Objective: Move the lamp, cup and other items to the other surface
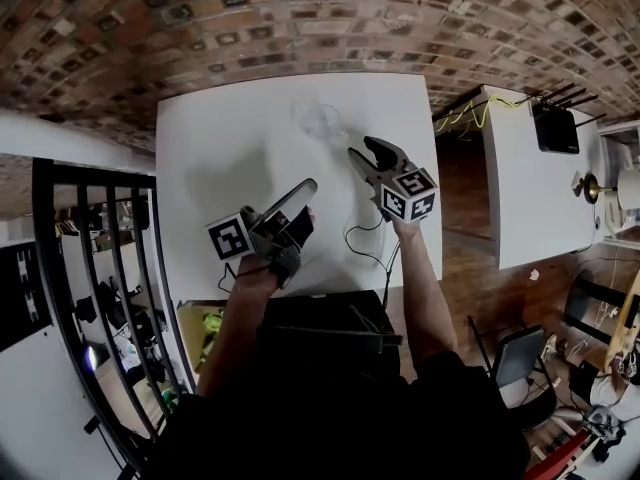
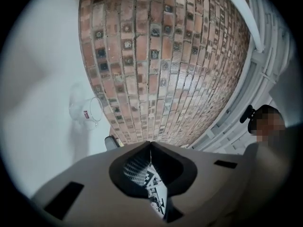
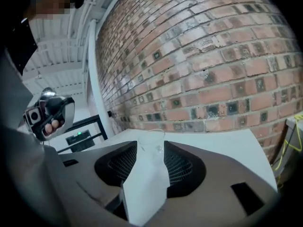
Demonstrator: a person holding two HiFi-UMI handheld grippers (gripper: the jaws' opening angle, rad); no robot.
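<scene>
Two hand-held claws over a white table [image 1: 220,168], itemised with their surroundings. Right claw [image 1: 362,148]: released, its jaws standing apart with only bare tabletop in the gap and neither pad pressing on anything. Cup [image 1: 320,120]: clear glass with a small red mark on its side, upright on the white table. It stands just ahead of the right claw's tips, in line with the gap between the jaws and untouched by them. Left claw [image 1: 305,188]: clenched, jaws together at the tips, gripping nothing. It is held to the left of the right claw and nearer the person, apart from it. The cup lies well ahead of it and off to one side of its line. Cable [image 1: 360,248]: thin, black, lying loose on the table behind the right claw and running back toward the person. Second table [image 1: 520,198]: white, well to the right of the right claw, across a strip of wooden floor. Router [image 1: 555,126]: black, with antennas, at that table's far end. Lamp [image 1: 624,190]: pale shade beside a brass-coloured fitting, farthest right of the right claw, cut by the frame edge; its footing cannot be made out. Brick wall [image 1: 300,18]: ahead of both claws, beyond the table. Railing [image 1: 100,268]: black bars to the left of the left claw.
</scene>
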